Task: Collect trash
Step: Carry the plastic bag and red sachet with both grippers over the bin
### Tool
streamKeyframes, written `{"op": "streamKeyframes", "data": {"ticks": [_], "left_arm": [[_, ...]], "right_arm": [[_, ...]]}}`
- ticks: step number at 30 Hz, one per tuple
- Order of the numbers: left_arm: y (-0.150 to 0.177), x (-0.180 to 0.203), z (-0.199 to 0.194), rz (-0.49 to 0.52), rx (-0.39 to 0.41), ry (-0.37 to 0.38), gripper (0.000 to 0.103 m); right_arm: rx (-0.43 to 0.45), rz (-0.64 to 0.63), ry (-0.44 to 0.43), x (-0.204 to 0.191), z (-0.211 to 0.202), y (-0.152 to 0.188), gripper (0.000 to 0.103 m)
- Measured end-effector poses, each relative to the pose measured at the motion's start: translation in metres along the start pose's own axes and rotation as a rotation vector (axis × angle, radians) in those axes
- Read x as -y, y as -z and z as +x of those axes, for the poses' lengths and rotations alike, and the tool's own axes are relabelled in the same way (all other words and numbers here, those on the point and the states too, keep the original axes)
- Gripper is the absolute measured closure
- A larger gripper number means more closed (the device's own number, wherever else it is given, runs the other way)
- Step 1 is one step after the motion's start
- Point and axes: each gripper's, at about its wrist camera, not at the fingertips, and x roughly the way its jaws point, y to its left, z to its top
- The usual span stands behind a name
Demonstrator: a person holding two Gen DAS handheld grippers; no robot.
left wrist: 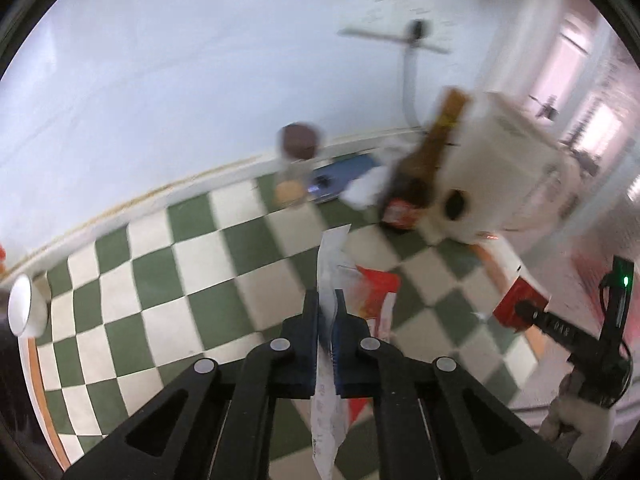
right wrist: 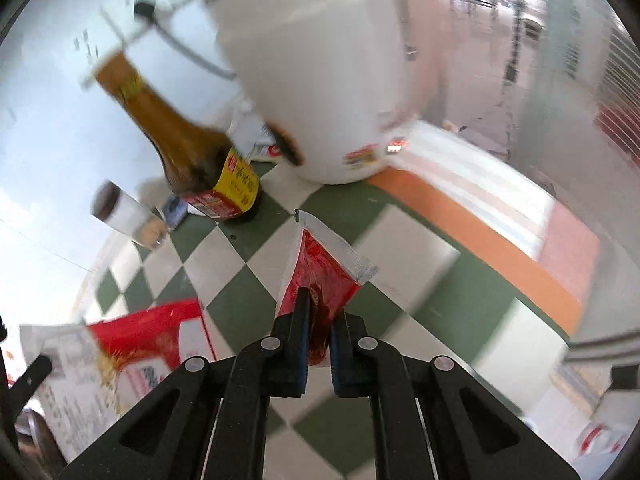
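My left gripper (left wrist: 328,300) is shut on a thin white printed paper strip (left wrist: 332,264) that stands up between the fingers and hangs below them. My right gripper (right wrist: 320,308) is shut on a red sauce sachet (right wrist: 320,276) with a silver edge, held above the green-and-white checked tablecloth (right wrist: 400,248). The right gripper also shows at the right edge of the left wrist view (left wrist: 524,308), with the red sachet (left wrist: 520,300) in it. A red and white wrapper (left wrist: 380,292) lies on the cloth just past my left fingers; it also shows in the right wrist view (right wrist: 160,336).
A brown sauce bottle (right wrist: 192,152) with a yellow and red label stands next to a white rice cooker (right wrist: 320,80). A clear jar (right wrist: 128,216) with a dark lid, a blue object (left wrist: 344,176) and a white cup (left wrist: 24,306) stand near the wall.
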Motion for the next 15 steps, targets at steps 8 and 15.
{"op": "streamKeyframes", "data": {"ticks": [8, 15], "left_arm": [[0.035, 0.134, -0.05, 0.251, 0.01, 0.19, 0.1], [0.152, 0.284, -0.031, 0.545, -0.167, 0.36, 0.1]], "right_arm": [[0.131, 0.175, 0.023, 0.107, -0.12, 0.072, 0.095], [0.148, 0.457, 0.187, 0.264, -0.185, 0.21, 0.095]]}}
